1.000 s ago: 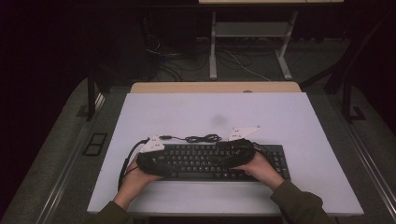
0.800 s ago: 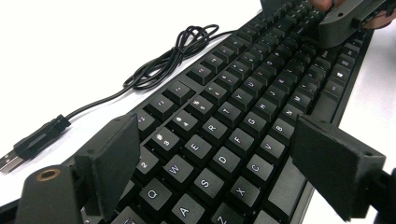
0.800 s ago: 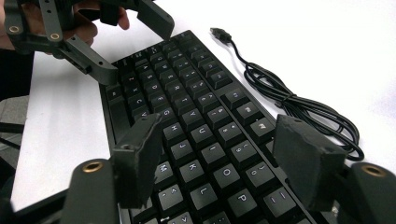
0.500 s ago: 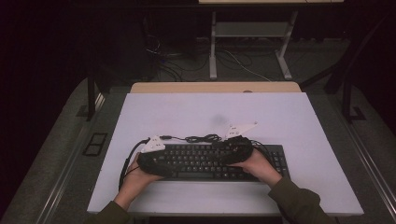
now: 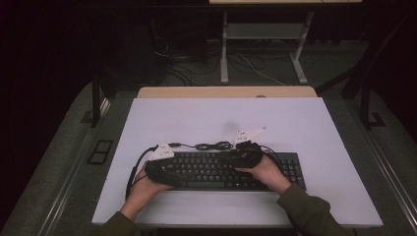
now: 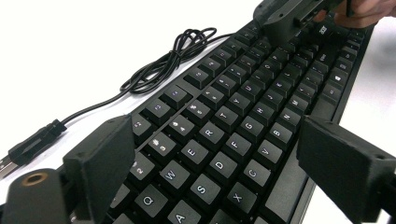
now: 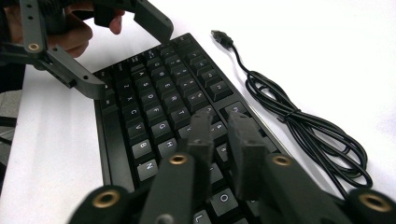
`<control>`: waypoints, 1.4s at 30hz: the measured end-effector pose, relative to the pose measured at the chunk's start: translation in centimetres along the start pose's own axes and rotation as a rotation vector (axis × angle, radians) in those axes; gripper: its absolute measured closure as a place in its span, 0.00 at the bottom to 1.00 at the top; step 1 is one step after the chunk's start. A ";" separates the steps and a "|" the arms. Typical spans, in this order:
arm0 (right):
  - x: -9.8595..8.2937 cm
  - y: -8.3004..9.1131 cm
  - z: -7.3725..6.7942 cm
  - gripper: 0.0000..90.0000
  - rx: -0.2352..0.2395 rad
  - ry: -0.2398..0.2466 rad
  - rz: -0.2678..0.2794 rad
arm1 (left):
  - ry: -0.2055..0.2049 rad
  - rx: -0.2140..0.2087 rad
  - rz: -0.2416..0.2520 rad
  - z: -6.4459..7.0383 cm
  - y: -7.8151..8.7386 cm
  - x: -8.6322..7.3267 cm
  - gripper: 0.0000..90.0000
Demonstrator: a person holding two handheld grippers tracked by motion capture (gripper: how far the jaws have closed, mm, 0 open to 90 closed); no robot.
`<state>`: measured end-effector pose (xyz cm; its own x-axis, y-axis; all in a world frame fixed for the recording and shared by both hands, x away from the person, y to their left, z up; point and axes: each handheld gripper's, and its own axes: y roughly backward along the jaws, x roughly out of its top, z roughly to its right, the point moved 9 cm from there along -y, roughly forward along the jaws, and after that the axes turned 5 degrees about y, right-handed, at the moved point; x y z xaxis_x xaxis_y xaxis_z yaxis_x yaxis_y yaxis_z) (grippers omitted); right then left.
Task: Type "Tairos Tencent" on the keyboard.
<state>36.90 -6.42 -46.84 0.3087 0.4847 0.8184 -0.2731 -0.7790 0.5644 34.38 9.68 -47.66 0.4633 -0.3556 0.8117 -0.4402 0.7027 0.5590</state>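
A black keyboard lies on the white table, nearer the front edge, with its black cable coiled just behind it. My left gripper is at the keyboard's left end. It stands open, one jaw on the far side of the keyboard and one on the near side, over the Q to V keys. My right gripper hovers above the middle keys, its jaws nearly touching with nothing between them. The cable's USB plug lies loose on the table.
A wooden table edge runs behind the white surface. Farther back on the dark floor are a metal desk frame and loose cables. A person's hands and green sleeves come in from the bottom.
My right gripper has edged a little to the left over the keys. The left gripper and the keyboard have hardly moved.
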 end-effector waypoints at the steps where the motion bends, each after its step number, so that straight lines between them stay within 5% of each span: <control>1: 0.0 0.0 0.0 0.92 -0.002 -0.002 -0.003 | -0.001 0.001 0.000 0.0 0.0 0.0 0.10; 15: -1.1 -1.2 -0.5 0.99 0.013 0.029 -0.062 | 0.007 -0.002 -0.004 0.1 -0.2 0.0 0.00; 42: -2.2 -2.0 -0.5 0.99 0.003 0.034 -0.127 | 0.002 -0.004 -0.005 0.1 -0.2 -0.1 0.00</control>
<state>36.35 -5.72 -49.76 0.3092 0.5926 0.7438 -0.2309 -0.7119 0.6632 34.35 9.45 -47.83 0.4674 -0.3579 0.8084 -0.4343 0.7035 0.5625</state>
